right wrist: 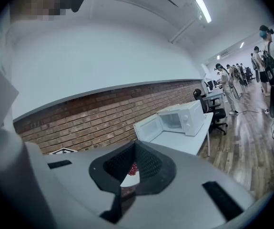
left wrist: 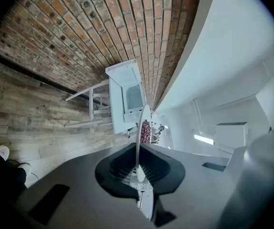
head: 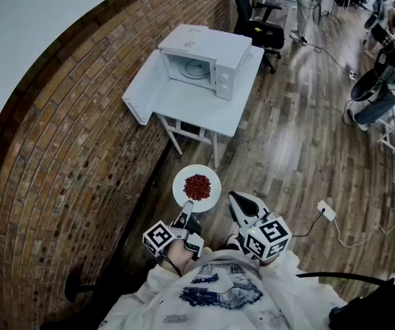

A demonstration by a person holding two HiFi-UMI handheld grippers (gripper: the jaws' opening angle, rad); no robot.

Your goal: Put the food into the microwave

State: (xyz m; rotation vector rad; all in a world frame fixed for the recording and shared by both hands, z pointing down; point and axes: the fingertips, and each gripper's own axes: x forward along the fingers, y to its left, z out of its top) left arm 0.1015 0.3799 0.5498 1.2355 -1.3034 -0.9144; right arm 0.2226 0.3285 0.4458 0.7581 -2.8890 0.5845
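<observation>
Remote rig, looking down at the wood floor point(head: 286, 150): I hold a white plate point(head: 183, 184) in the air, well short of the white table point(head: 197, 105). The left gripper point(head: 185, 212) has its jaws clenched on the plate's near rim. In the left gripper view the plate runs edge-on between them. The food point(head: 197, 186), a small red heap, sits at the plate's middle.

The right gripper point(head: 237, 201) hovers just beside the plate's right edge. Its 2 jaws are closed tip to tip on nothing, and the plate shows beneath them in the right gripper view.

Ahead, the microwave point(head: 207, 60) stands at the table's far edge, near the brick wall point(head: 60, 150). Its door point(head: 142, 88) is swung wide open at the table's left corner, and a round turntable is visible inside. A black office chair point(head: 255, 26) stands beyond the table.
</observation>
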